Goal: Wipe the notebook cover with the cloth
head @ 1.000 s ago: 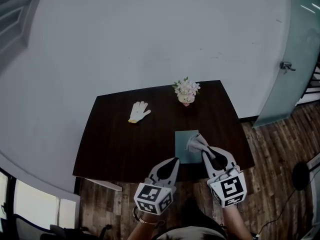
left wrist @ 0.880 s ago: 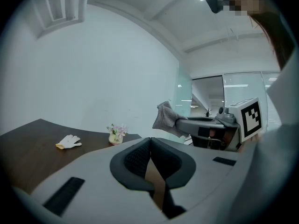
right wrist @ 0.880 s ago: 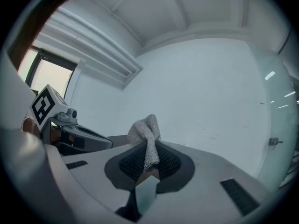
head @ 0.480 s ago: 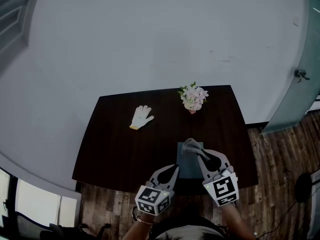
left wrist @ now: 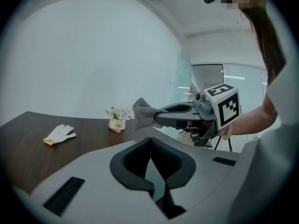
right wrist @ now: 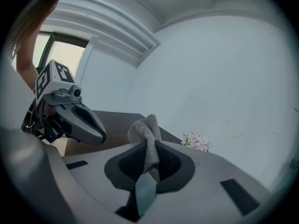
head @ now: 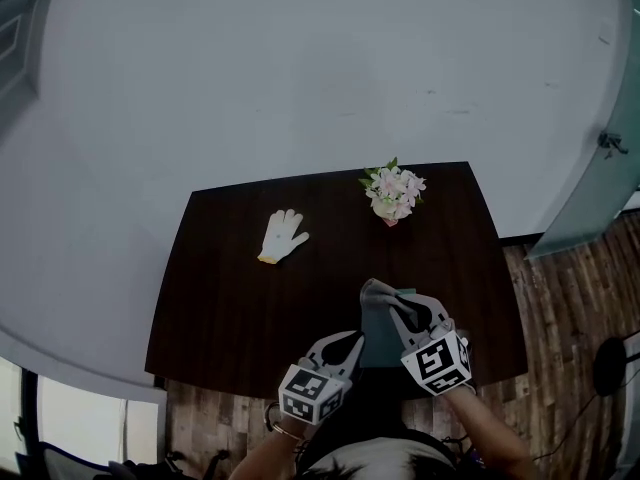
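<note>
A teal notebook [head: 377, 346] lies near the front edge of the dark table [head: 230, 298], partly hidden by both grippers. My right gripper [head: 398, 313] is shut on a bunched grey cloth [head: 376, 295] over the notebook's far end. In the right gripper view the cloth [right wrist: 145, 129] sticks up from between the jaws, and teal notebook [right wrist: 145, 195] shows below. My left gripper [head: 347, 344] hovers at the notebook's near left edge, its jaws together with nothing in them. The left gripper view shows the right gripper [left wrist: 187, 113] holding the cloth [left wrist: 142, 113] off the table.
A white work glove [head: 283, 236] lies at the table's back left. A small pot of pink flowers [head: 394, 193] stands at the back right. Wooden floor and a glass panel [head: 590, 198] are to the right.
My right gripper has carried the cloth leftward across the notebook, from its right side toward its far left corner. The left gripper has hardly moved.
</note>
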Motion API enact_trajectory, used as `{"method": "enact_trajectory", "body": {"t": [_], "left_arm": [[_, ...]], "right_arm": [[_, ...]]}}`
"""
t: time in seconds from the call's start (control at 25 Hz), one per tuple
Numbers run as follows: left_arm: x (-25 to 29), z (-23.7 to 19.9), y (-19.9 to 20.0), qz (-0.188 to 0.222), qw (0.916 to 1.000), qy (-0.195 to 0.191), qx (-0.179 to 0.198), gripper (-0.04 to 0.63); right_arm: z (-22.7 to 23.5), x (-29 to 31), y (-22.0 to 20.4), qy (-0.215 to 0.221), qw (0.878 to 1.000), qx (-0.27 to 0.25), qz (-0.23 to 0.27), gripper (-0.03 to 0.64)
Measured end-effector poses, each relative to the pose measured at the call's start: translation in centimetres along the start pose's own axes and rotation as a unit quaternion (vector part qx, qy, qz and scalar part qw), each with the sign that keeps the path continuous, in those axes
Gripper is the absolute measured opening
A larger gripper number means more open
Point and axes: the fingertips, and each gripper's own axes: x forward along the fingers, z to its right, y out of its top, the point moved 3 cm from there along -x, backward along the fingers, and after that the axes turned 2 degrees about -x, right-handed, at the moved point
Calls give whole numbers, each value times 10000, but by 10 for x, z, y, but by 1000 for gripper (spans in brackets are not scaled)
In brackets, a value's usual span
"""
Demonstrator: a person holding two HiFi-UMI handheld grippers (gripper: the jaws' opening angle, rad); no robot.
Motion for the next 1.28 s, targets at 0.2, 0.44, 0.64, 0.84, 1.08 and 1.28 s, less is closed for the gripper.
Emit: {"method": "enact_trajectory", "body": {"t": [0.2,0.44,0.64,0.84,1.08,1.28], "left_arm": [[24,-28,-19,-432,9985,-327,75,20],[49,-53,-49,-1000,9935,-543,22,18],[67,-68,-77,-1395,9878,-682,84,18],[80,-81,-101,-1804,9807,-732,166,19],[86,-92,-123,-2231,9712,-799,229,18],[88,-101,-140,-2407,9670,-817,186,18]], "right_arm": [[-4,42,-22,209,9989,-163,-396,44],[-13,86,-52,501,9940,-425,-879,44],[-20,117,-79,767,9868,-620,-1283,44],[-27,140,-106,989,9779,-805,-1659,44],[-33,160,-128,1164,9698,-855,-1968,44],[-33,172,-136,1206,9652,-879,-2149,46]]}}
